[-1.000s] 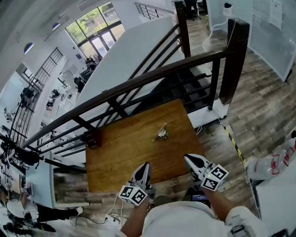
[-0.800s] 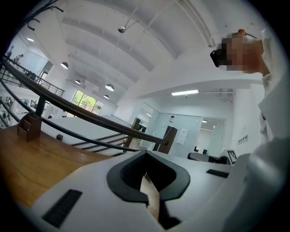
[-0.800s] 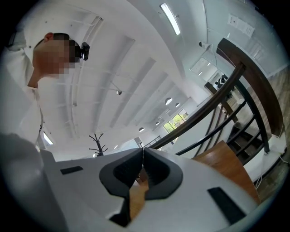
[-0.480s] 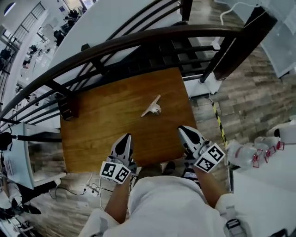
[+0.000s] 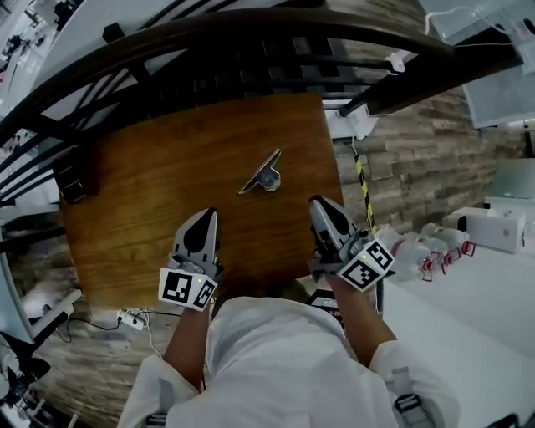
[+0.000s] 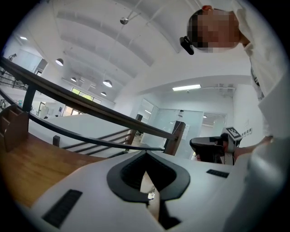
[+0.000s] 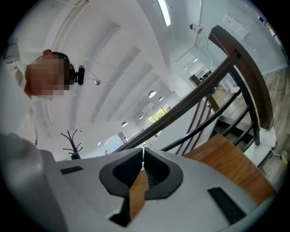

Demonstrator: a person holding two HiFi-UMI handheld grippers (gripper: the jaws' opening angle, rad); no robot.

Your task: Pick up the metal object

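Note:
The metal object [image 5: 261, 174], a small angled bracket with a thin bar, lies near the middle of the brown wooden table [image 5: 142, 167]. My left gripper [image 5: 206, 214] is over the table's near part, below and left of the object, with its jaws shut and nothing in them. My right gripper [image 5: 316, 202] is near the table's right edge, below and right of the object, also shut and empty. In the left gripper view the left gripper [image 6: 146, 153] points across the table [image 6: 27, 163]. The right gripper [image 7: 143, 149] has its tips together over the tabletop [image 7: 222, 154].
A dark curved railing [image 5: 251, 25] and stairs run along the table's far side. At the right stands a white surface with clear plastic bottles [image 5: 418, 247]. A power strip [image 5: 129, 316] lies on the floor at the left, and striped tape [image 5: 361, 180] runs by the table's right edge.
Both grippers have come forward from off the table's near edge to over the tabletop, closer to the metal object. The head view now looks more steeply down. Both stay shut.

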